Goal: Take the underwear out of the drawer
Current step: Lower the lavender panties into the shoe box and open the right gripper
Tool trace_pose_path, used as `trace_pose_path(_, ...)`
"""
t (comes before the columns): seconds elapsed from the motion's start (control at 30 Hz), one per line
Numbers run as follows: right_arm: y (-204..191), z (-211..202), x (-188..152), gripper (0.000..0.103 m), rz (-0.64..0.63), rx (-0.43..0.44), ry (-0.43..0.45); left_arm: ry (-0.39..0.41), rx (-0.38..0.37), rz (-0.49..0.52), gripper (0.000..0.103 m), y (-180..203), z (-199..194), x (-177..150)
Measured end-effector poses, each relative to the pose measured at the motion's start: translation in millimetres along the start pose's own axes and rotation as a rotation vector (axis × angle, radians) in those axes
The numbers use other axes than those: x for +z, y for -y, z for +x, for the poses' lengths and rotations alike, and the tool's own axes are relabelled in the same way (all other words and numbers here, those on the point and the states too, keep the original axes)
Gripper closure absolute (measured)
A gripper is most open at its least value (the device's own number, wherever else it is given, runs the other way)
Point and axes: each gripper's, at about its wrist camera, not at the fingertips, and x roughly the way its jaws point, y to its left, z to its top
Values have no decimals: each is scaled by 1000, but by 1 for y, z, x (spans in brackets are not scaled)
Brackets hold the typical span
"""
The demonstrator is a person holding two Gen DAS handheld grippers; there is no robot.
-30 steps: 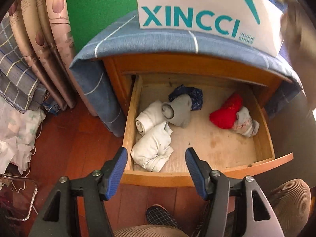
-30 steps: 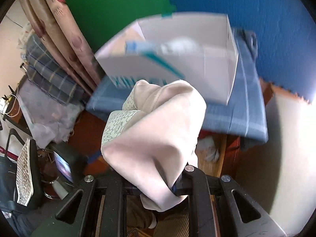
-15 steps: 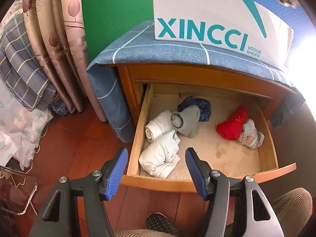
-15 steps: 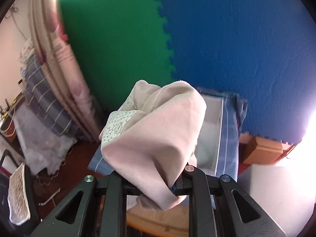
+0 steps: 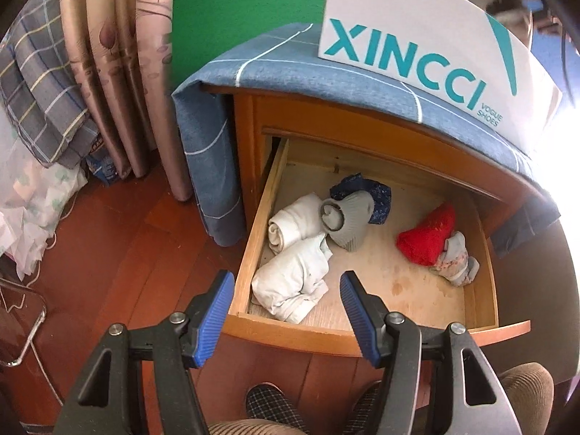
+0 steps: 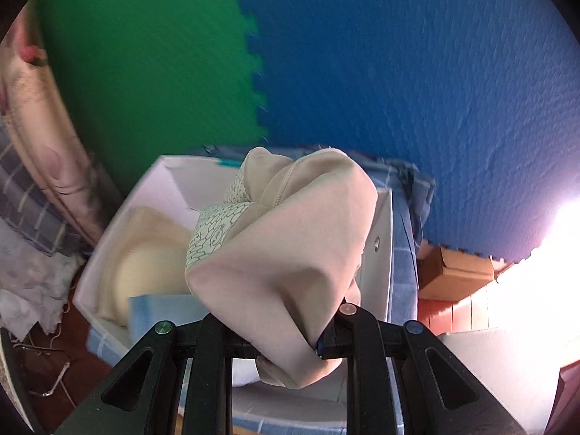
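Observation:
The wooden drawer (image 5: 326, 333) stands open below me. Inside lie two white rolls (image 5: 293, 279), a grey roll (image 5: 348, 217), a dark blue piece (image 5: 377, 195), a red piece (image 5: 427, 239) and a pale patterned piece (image 5: 455, 264). My left gripper (image 5: 284, 311) is open and empty, above the drawer's front left corner. My right gripper (image 6: 275, 340) is shut on beige underwear (image 6: 286, 253) with a patterned waistband, held over the open white shoe box (image 6: 152, 195). The box also shows in the left wrist view (image 5: 417, 36).
The box stands on a blue checked cloth (image 5: 290, 72) over the nightstand and holds cream fabric (image 6: 145, 253) and a light blue item (image 6: 163, 311). Curtains (image 5: 119, 54) and folded plaid fabric (image 5: 40, 83) are at the left. A cardboard box (image 6: 456, 272) sits at the right.
My right gripper has carried the beige underwear up and over the shoe box, and now looks down into it. My left gripper has drifted left, still open.

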Motion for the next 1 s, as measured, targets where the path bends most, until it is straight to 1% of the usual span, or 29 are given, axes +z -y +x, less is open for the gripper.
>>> trace_pose_path(0.1,6,26,-6,85,10,-17,-40,-5,-4,-5,41,0,2,0)
trace_pose_path(0.27,9,53,-12,83,36,-20,-80,-9,-15,0,41,-1,3,1)
trace_pose_path(0.4,11,65,-14,80,48,-21,-100,-16,-22,3,41,0,5,2)
trace_pose_path(0.53,14,67,-15,79,60,0,-108,-21,-32,-10,41,-1,7,2)
trace_pose_path(0.67,11,55,-14,63,48,14,-80,-23,-32,-18,41,-2,8,2)
trace_pose_path(0.9,6,30,-13,56,30,18,-47,-27,-32,-22,41,-3,9,2)
trace_pose_path(0.97,5,21,-14,44,31,24,-39,-28,-31,-22,41,-2,9,1)
trace_pose_path(1.0,5,16,-16,44,29,34,-36,-30,-28,-21,41,-2,9,1)
